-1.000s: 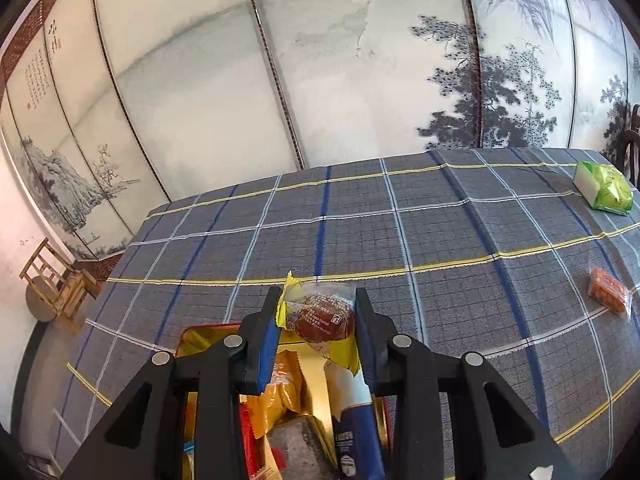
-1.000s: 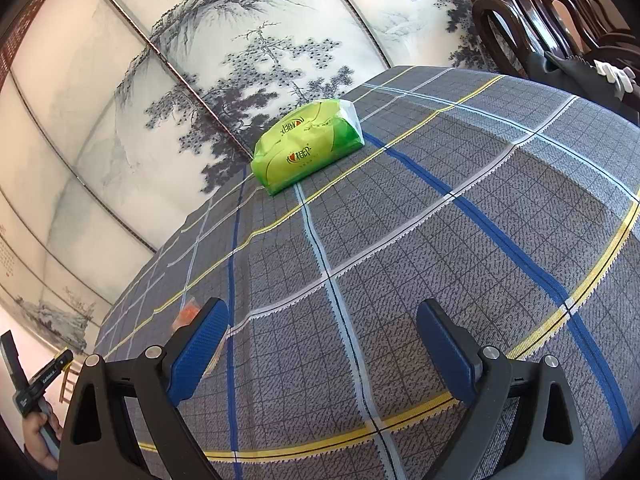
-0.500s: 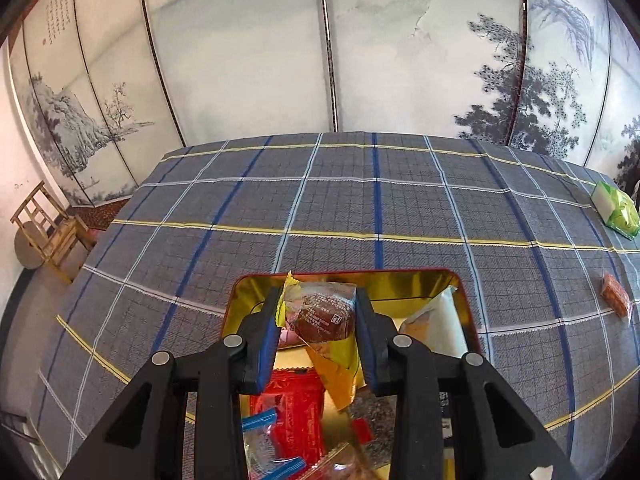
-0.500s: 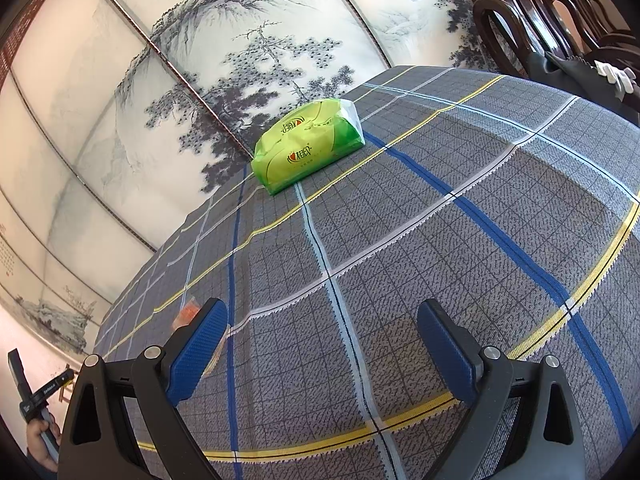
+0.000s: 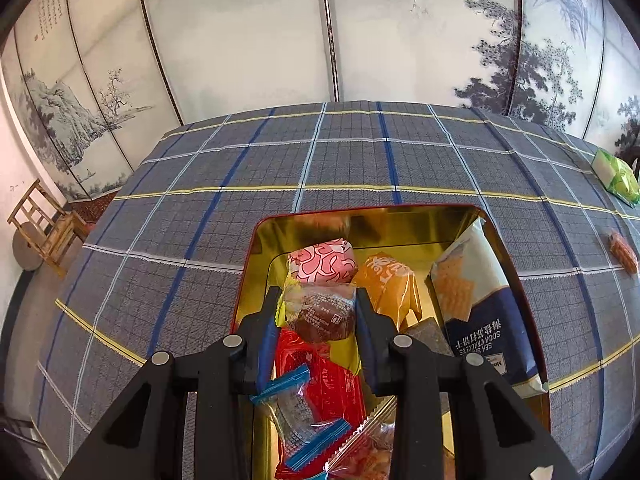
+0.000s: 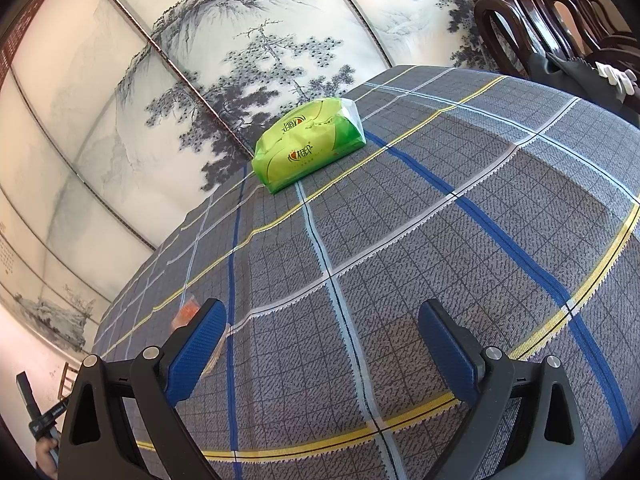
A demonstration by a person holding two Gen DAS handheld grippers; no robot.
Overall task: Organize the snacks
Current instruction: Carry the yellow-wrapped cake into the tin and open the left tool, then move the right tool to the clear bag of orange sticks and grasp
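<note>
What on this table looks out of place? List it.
One small orange snack packet lies alone on the tablecloth, outside the red tin that holds the other snacks. The green tissue pack is no snack. Nothing is spilled or damaged.

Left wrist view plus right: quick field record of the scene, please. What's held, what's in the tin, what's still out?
left gripper: shut on brown cake in clear wrapper, above tin
right gripper: open, holds nothing, over plaid tablecloth
container: red tin with gold interior
in tin: pink swirl packet, orange packet, blue soda cracker bag
still out: small orange snack, green tissue pack
</note>
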